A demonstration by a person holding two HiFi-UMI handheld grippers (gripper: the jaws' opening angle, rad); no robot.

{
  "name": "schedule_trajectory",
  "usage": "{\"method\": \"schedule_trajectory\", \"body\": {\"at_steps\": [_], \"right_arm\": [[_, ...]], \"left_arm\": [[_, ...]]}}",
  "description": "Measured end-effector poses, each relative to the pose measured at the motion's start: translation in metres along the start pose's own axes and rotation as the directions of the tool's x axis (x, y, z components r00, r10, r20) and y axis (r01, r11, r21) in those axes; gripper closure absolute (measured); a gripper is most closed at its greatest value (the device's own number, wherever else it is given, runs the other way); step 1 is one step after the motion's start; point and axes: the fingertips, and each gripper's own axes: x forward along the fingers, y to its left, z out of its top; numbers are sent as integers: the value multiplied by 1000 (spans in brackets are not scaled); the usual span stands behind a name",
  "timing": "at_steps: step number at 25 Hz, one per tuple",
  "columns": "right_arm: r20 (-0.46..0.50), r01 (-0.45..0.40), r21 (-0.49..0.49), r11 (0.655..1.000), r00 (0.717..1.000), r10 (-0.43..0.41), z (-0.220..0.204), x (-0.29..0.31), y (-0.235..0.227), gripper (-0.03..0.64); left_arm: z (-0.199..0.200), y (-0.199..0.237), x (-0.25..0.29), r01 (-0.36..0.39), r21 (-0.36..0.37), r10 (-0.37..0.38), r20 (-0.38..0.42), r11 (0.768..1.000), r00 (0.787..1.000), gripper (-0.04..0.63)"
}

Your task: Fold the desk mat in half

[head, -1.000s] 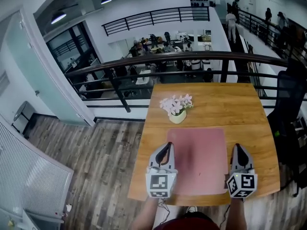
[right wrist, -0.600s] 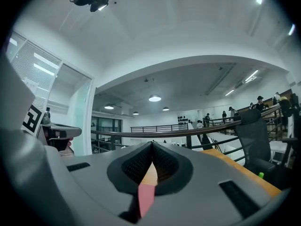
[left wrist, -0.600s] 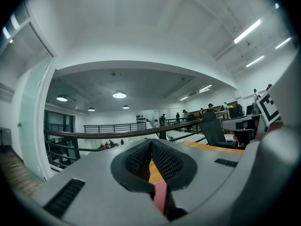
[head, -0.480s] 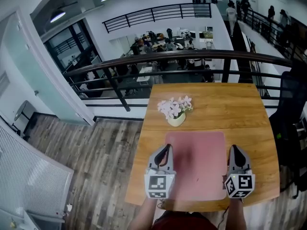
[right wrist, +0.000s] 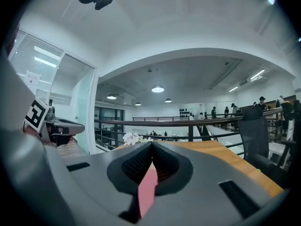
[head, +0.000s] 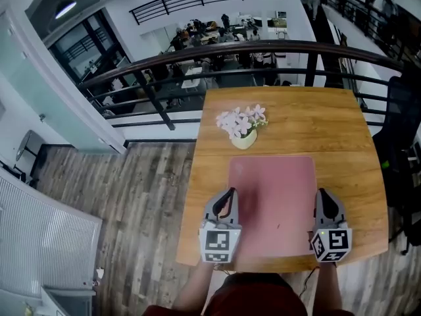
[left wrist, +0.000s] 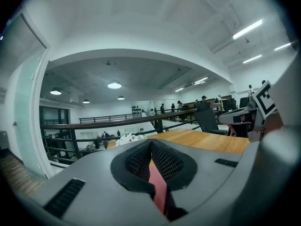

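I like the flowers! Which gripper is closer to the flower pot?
Left. The left gripper sits almost straight before the flower pot, at the mat's left edge; the right gripper is off sideways, at its right edge.

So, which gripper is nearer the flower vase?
The left gripper, clamped on the mat's left edge. The vase stands just past the mat's far left corner, farther from the right gripper.

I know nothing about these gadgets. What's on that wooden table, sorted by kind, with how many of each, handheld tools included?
Pink desk mat: 1
Vase of flowers: 1
Grippers: 2 (left gripper, right gripper, each shut on the mat's near end)
Total: 4
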Motion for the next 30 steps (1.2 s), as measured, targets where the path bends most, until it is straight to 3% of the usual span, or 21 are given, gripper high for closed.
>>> {"method": "schedule_trajectory", "body": {"at_steps": [9,15,20,26,30], "right_arm": [[-149,-63,-63,996,987,53,-62,-1,10,583],[-252,-134,-115,984,962,102,-102,-14,15,558],[-363,-250,-165,954,915,177,-140,-29,22,527],[-492,-384,-196,902,834,248,-187,-50,30,487],[-577,-481,-216,849,765,287,-213,-65,34,460]], "left_arm": [[-68,-6,-9,75,30,-70,-143,997,987,573],[-113,-18,-24,168,55,-147,-269,984,952,514],[-157,-39,-41,300,88,-243,-397,950,885,464],[-205,-63,-62,450,108,-332,-529,887,781,421],[-229,-77,-76,538,109,-375,-602,836,705,400]]}}
